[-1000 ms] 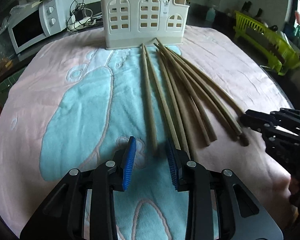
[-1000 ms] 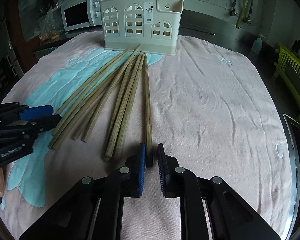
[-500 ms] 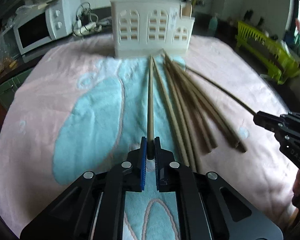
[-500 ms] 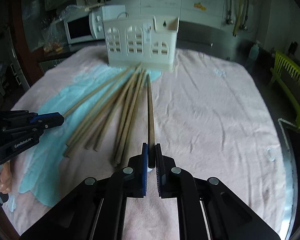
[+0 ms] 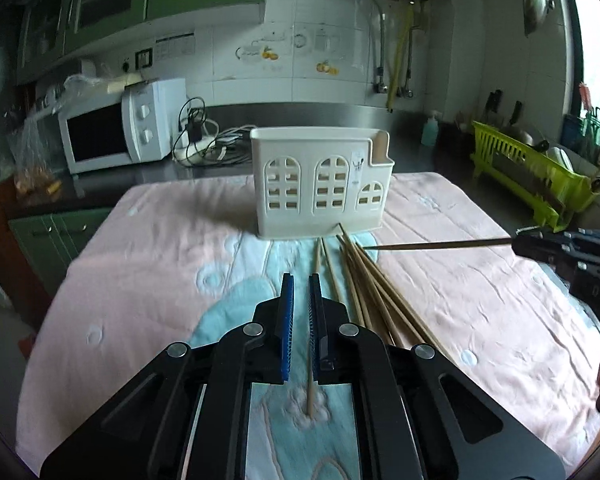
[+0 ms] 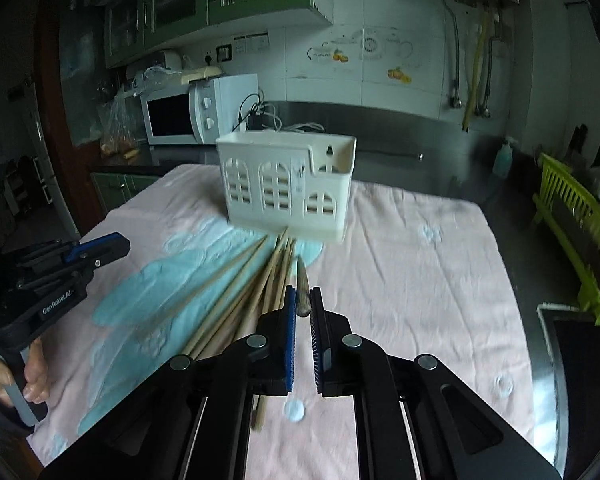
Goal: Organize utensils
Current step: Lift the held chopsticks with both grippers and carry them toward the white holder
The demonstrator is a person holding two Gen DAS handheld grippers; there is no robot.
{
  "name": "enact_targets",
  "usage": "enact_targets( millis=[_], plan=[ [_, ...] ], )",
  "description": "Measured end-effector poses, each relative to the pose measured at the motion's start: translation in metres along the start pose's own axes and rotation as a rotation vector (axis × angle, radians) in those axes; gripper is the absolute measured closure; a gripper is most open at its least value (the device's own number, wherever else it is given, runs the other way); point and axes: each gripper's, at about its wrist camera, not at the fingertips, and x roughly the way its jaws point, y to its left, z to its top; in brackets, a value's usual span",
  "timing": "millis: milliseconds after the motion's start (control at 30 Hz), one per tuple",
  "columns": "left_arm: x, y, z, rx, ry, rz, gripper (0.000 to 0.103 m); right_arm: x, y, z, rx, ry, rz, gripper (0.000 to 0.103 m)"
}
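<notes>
A cream utensil holder with arched windows stands upright at the far side of the pink and blue towel; it also shows in the right wrist view. Several long wooden chopsticks lie fanned on the towel in front of it. My left gripper is nearly shut and raised above the towel; one chopstick lies on the towel below its jaws, not clearly held. My right gripper is shut on a chopstick and holds it lifted, pointing at the holder; it also shows in the left wrist view.
A white microwave and cables sit on the counter behind the holder. A lime-green dish rack stands at the right. The towel's edges drop off at left and right.
Both grippers closed on chopsticks and rose. The right one lifted its chopstick off the towel. The left one rose while its chopstick now lies on the towel beneath the jaws.
</notes>
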Motion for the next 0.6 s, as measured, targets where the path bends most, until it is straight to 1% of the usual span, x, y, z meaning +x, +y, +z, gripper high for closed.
enact_targets(
  millis=[33, 100, 133, 167, 233, 267, 300, 333, 367, 433, 600],
  plan=[
    [0.004, 0.004, 0.001, -0.007, 0.032, -0.046, 0.097, 0.0, -0.002, 0.003, 0.004, -0.004, 0.001, 0.096],
    [0.006, 0.009, -0.001, -0.013, 0.068, -0.03, 0.097, 0.0, -0.003, 0.006, 0.008, -0.007, 0.009, 0.096],
    [0.008, 0.01, -0.004, -0.017, 0.087, -0.04, 0.097, 0.0, -0.003, 0.006, 0.008, -0.008, 0.008, 0.096],
    [0.01, 0.011, -0.011, -0.024, 0.122, -0.071, 0.097, 0.0, -0.004, 0.005, 0.007, -0.009, 0.007, 0.096],
    [0.014, 0.007, -0.024, -0.01, 0.171, -0.091, 0.093, 0.001, -0.005, 0.005, 0.01, -0.007, 0.009, 0.096],
    [0.017, 0.004, -0.031, 0.0, 0.189, -0.089, 0.091, 0.002, -0.005, 0.004, 0.012, -0.002, 0.012, 0.096],
    [0.02, 0.002, -0.038, 0.006, 0.209, -0.092, 0.083, 0.003, -0.004, 0.003, 0.015, 0.0, 0.013, 0.096],
    [0.025, 0.0, -0.044, 0.006, 0.231, -0.09, 0.072, 0.003, -0.003, 0.003, 0.016, 0.0, 0.014, 0.096],
    [0.027, 0.0, -0.048, 0.004, 0.242, -0.084, 0.069, 0.003, -0.003, 0.002, 0.016, 0.001, 0.015, 0.096],
    [0.034, 0.001, -0.057, -0.005, 0.267, -0.072, 0.069, 0.004, -0.002, 0.003, 0.012, 0.0, 0.014, 0.096],
    [0.047, 0.001, -0.065, -0.003, 0.308, -0.068, 0.069, 0.003, -0.002, 0.004, 0.009, -0.007, 0.01, 0.096]
  ],
)
